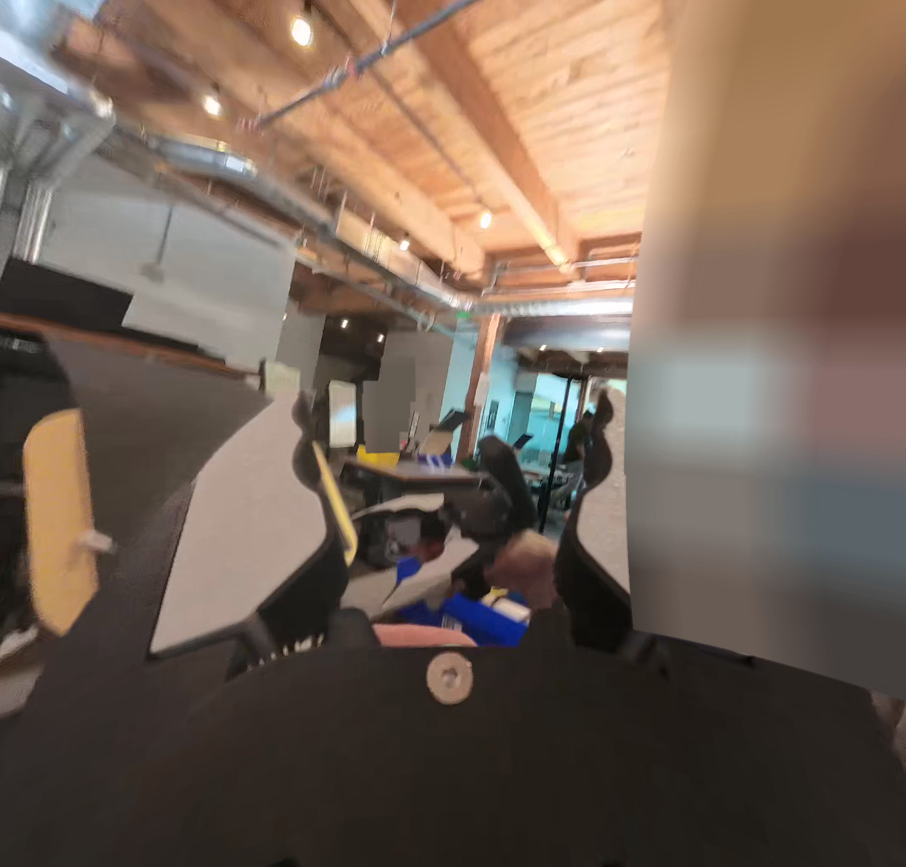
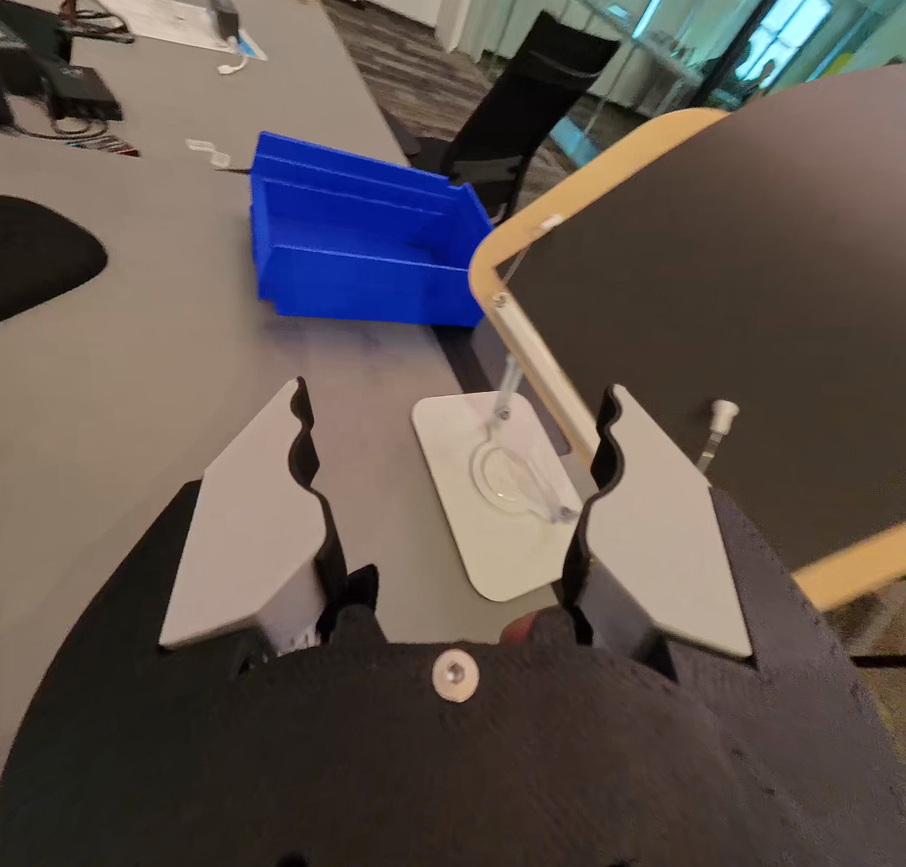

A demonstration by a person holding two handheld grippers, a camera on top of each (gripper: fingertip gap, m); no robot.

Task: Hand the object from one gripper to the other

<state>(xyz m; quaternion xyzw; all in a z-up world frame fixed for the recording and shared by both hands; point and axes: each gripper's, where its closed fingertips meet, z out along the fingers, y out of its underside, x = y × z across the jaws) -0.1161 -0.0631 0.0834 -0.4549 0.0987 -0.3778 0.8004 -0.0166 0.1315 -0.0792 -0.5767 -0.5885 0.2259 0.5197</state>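
Both grippers spread, nothing between the fingers; can't tell where the object is.
Left wrist view, left to right: dark panel point(image 1: 147, 451) with tan edge, then left gripper point(image 1: 451, 402) angled up at the wood ceiling point(image 1: 539, 108), jaws wide apart and holding nothing. Through the gap, the right gripper point(image 1: 490, 500), blurred, in a hand point(image 1: 524, 569), above a blue bin point(image 1: 485, 618); something pale lies in the bin, too blurred to identify. Right wrist view, left to right: grey table point(image 2: 147, 353), blue bin point(image 2: 353, 275) with its visible part empty, black chair point(image 2: 529, 108) behind it. Right gripper point(image 2: 456, 390) hangs over the table, jaws wide apart, empty. White plate point(image 2: 451, 476) with clear stand lies between the fingers, below them. Panel point(image 2: 711, 304) on the right.
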